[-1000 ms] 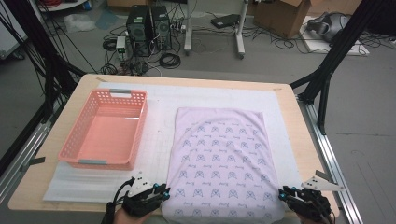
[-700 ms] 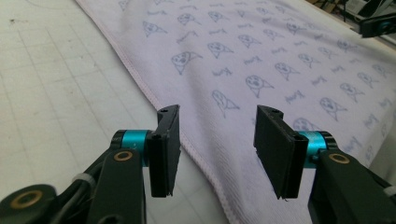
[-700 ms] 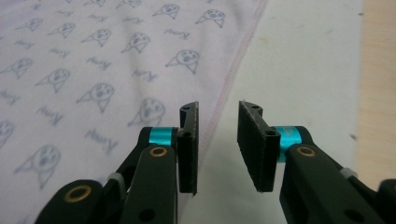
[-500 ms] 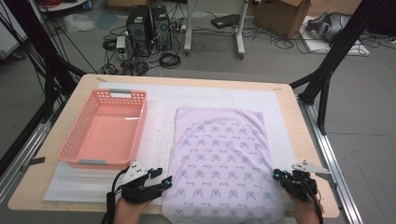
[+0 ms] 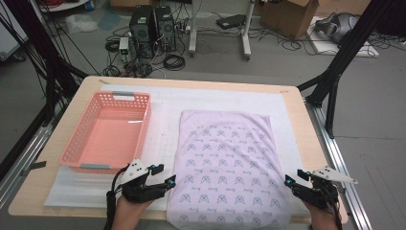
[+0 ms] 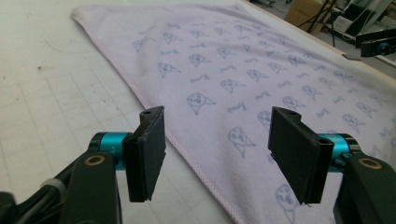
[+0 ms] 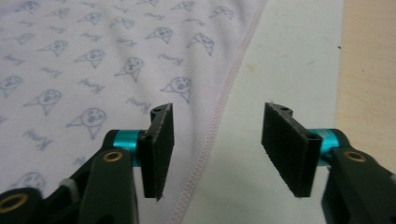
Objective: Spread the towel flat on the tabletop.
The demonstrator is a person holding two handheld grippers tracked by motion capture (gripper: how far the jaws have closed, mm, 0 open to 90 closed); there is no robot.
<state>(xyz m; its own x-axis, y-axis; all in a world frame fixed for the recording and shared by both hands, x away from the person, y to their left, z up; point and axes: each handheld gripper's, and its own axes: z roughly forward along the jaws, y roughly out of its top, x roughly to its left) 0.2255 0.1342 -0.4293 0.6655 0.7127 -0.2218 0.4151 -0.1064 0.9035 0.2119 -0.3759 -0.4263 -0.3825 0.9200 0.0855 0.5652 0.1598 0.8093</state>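
A pale lilac cloth [image 5: 227, 163] with a small blue print lies flat on the white mat [image 5: 165, 103]. My left gripper [image 5: 165, 175] sits at the cloth's near left edge and my right gripper [image 5: 293, 177] at its near right edge. Both jaws have just been opening and now stand wide apart. In the left gripper view, my left gripper [image 6: 217, 112] is open over the cloth's [image 6: 243, 60] left hem, with nothing pressed between the pads. In the right gripper view, my right gripper [image 7: 219, 109] is open over the cloth's [image 7: 93, 56] right hem and grips nothing.
An empty pink plastic basket [image 5: 107, 134] stands on the mat left of the cloth. The wooden table [image 5: 306, 139] ends just right of my right gripper. Black frame legs, computers and cables stand on the floor beyond the far edge.
Both hands have moved a little away from the table's front edge. Both pairs of jaws stand wider than before.
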